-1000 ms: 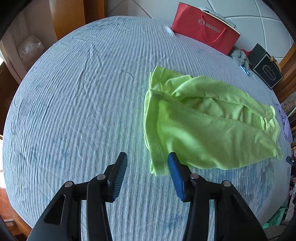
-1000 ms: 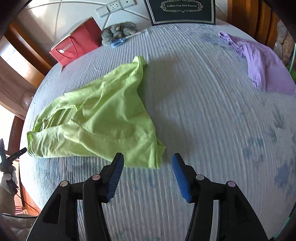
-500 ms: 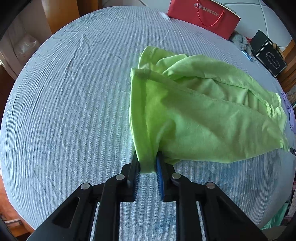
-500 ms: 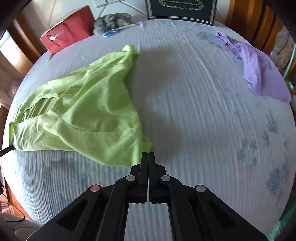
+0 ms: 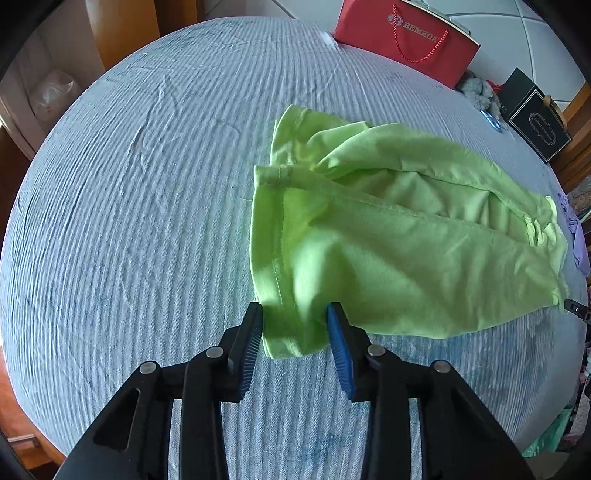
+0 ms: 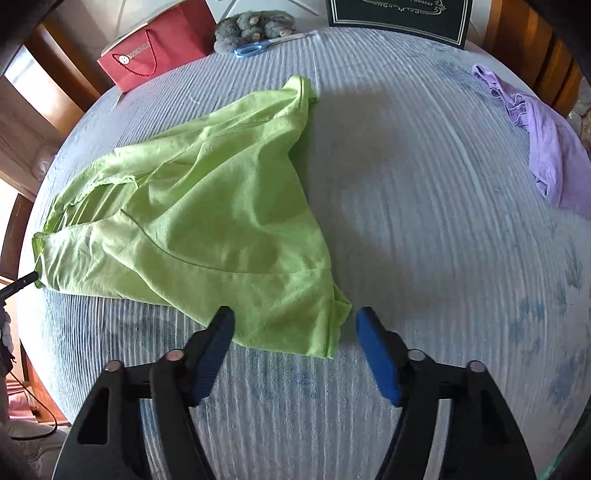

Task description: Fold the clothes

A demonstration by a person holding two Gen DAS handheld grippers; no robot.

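Observation:
A lime-green garment [image 5: 388, 240] lies crumpled on the blue striped cloth [image 5: 129, 221]; it also shows in the right wrist view [image 6: 207, 221]. My left gripper [image 5: 293, 332] is open, its jaws on either side of the garment's near left corner. My right gripper [image 6: 293, 332] is open, with the garment's near right corner lying between its blue-padded jaws. A purple garment [image 6: 546, 155] lies bunched at the far right of the cloth.
A red paper bag [image 5: 402, 40] stands at the back, also in the right wrist view [image 6: 155, 51]. A black box [image 5: 535, 118], a grey plush toy [image 6: 251, 29] and blue scissors [image 6: 258, 46] sit along the back edge. Wooden furniture borders the sides.
Both grippers were shut half a second ago, the left one on the green garment's corner; both have opened. The garment's corners now lie loose between the jaws.

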